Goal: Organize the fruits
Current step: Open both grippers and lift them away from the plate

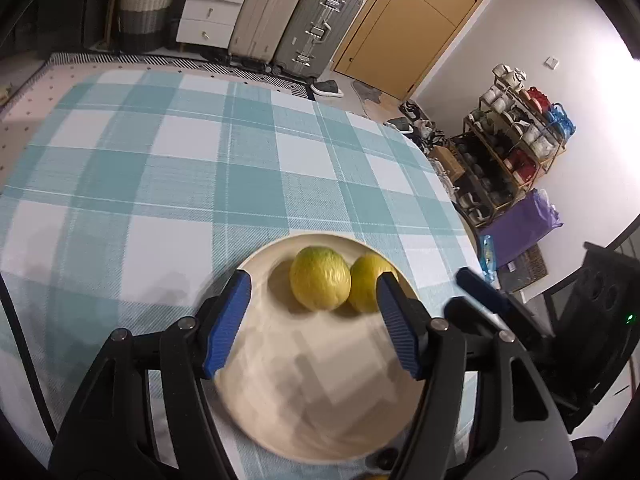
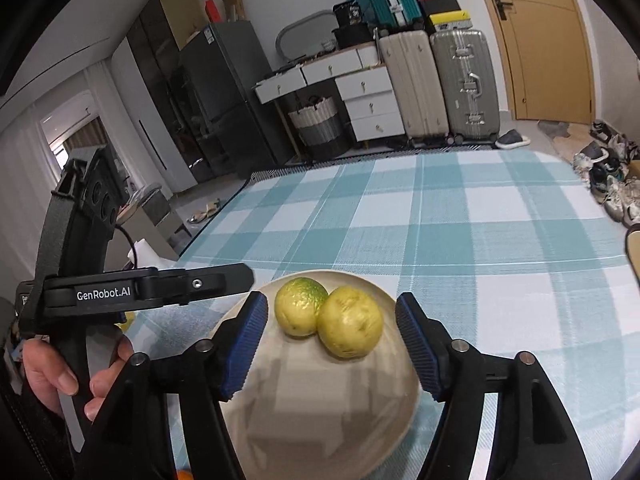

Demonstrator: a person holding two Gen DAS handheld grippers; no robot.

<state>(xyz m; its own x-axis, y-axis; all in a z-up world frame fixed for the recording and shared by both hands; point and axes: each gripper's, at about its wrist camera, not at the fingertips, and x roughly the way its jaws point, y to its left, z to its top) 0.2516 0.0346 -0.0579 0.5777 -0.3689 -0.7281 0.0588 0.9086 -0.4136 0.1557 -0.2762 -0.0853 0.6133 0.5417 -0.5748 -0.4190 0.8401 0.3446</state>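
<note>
A round cream plate [image 1: 320,400] is shown lying on a table covered with a teal-and-white checked cloth [image 1: 180,168], and two yellow-green fruits are seen resting side by side, touching each other, on the half of the plate farther from the cameras. In the left wrist view the left gripper [image 1: 314,316] occupies the lower centre of the frame; its blue ribbed pads [image 1: 228,320] are held well apart, with the nearer fruit [image 1: 320,278] lying in the gap just beyond their tips and the second fruit [image 1: 366,282] partly hidden behind the right-hand pad. No contact between pads and fruit is visible, so nothing is gripped. The right gripper's blue finger [image 1: 480,288] is seen, blurred, at the right edge of the plate. In the right wrist view the right gripper [image 2: 332,344] is likewise spread wide at the lower centre, both fruits sitting between and slightly beyond its pads without being touched: a greener fruit [image 2: 300,306] to the left and a yellower, speckled fruit [image 2: 350,322] overlapping it at the right. At the left of that frame the black body of the left gripper (lettered "GenRobot.AI") is held by a hand [image 2: 52,376]. A small orange object at the bottom edge is possibly another fruit, though too little shows to tell. Suitcases [image 2: 440,84] and white drawers [image 2: 372,100] stand in the upper background.
</note>
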